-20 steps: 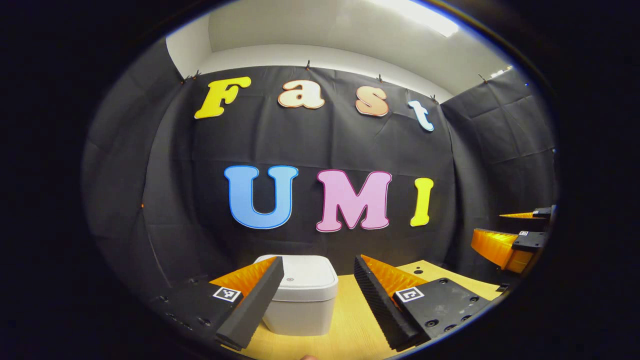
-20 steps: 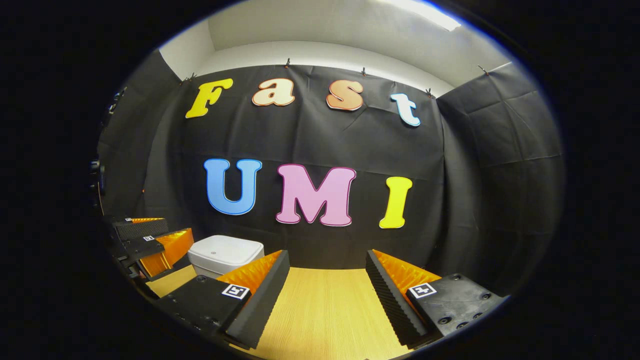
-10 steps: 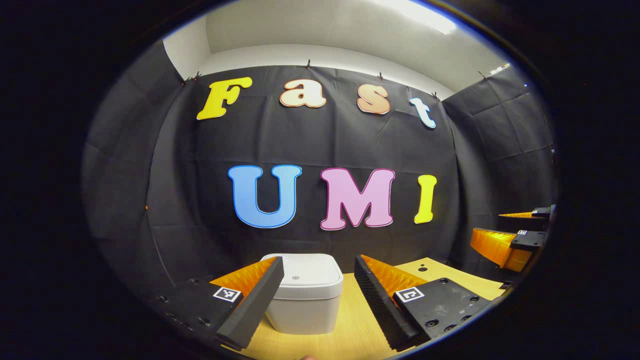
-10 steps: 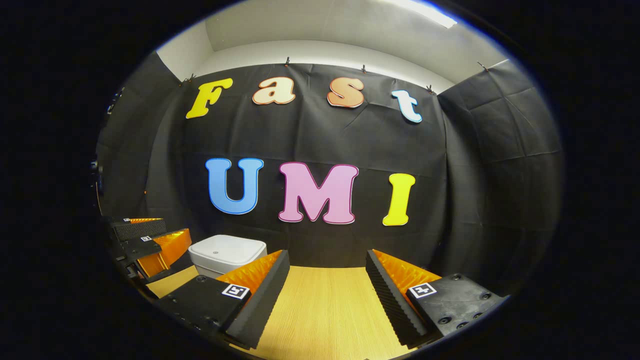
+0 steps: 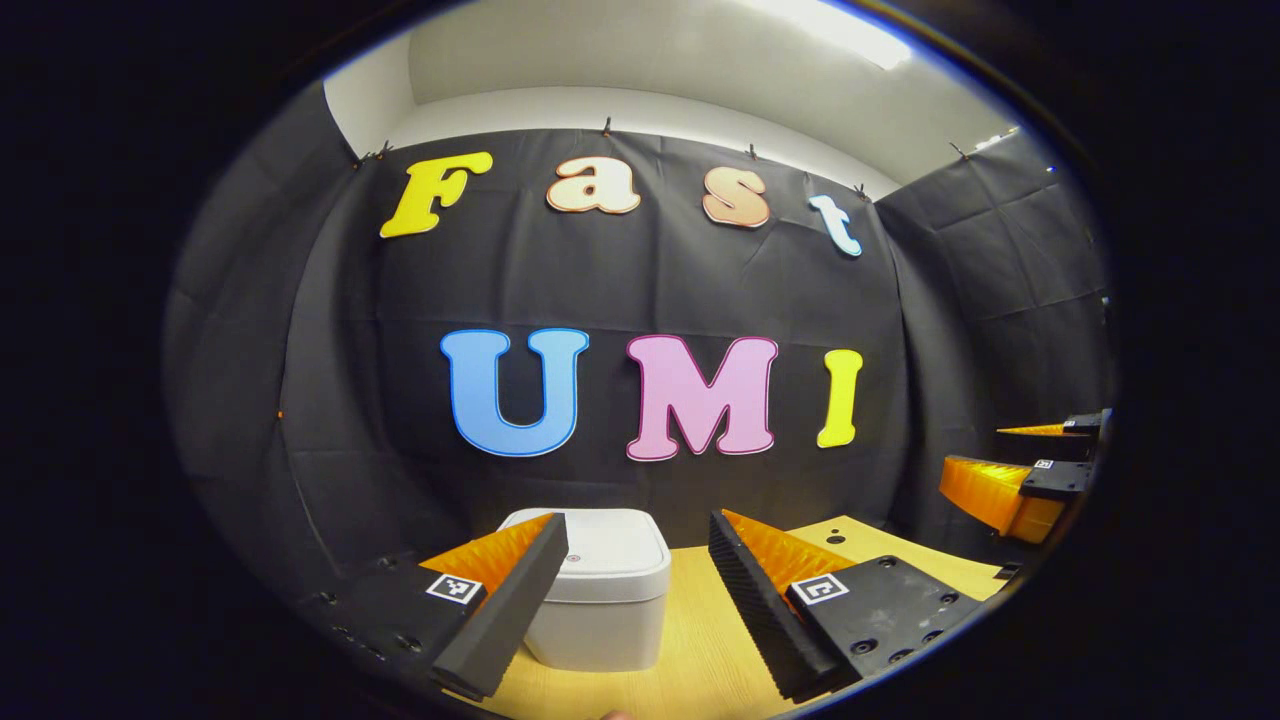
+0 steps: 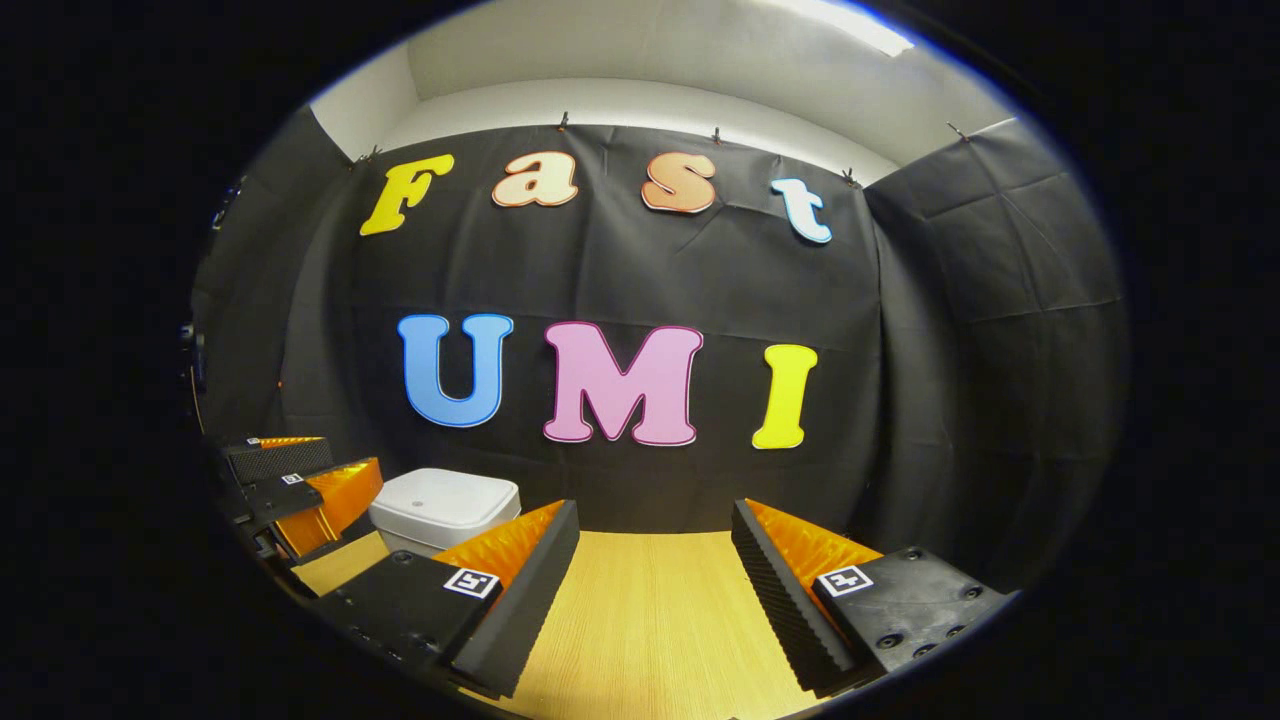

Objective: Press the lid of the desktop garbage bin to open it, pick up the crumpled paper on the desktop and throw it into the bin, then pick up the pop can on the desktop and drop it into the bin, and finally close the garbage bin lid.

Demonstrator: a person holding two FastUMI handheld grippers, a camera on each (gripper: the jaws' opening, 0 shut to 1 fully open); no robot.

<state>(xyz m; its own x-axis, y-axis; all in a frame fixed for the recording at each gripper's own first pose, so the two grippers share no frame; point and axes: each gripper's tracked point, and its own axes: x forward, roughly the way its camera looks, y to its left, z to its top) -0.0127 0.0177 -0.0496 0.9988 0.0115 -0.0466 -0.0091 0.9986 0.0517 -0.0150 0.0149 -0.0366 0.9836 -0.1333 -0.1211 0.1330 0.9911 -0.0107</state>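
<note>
Bin (image 5: pixel 602 590) white, squarish with rounded corners, lid shut, at lower centre of the left gripper view, standing on the pale wooden bench (image 5: pixel 700 660) near the black cloth wall. Left gripper (image 5: pixel 635 610) at the bottom of that view, jaws wide apart and holding nothing; one finger crossing in front of the bin's left side, the other lying to the right of it, bin body showing in the gap. Whether that finger touches the bin, cannot tell. Small round mark visible on the lid top near its front edge. Right gripper (image 5: pixel 1010 470) at the far right edge of the same view, raised above the bench, its jaws parted with empty space between. In the right gripper view: right gripper (image 6: pixel 655 600) at the bottom, jaws wide, nothing but bare bench (image 6: pixel 650 620) between them. Bin (image 6: pixel 445 508) at lower left of that view, lid closed, partly hidden behind the near finger. Left gripper (image 6: pixel 300 470) at the far left edge, just beside the bin, jaws apart.
</note>
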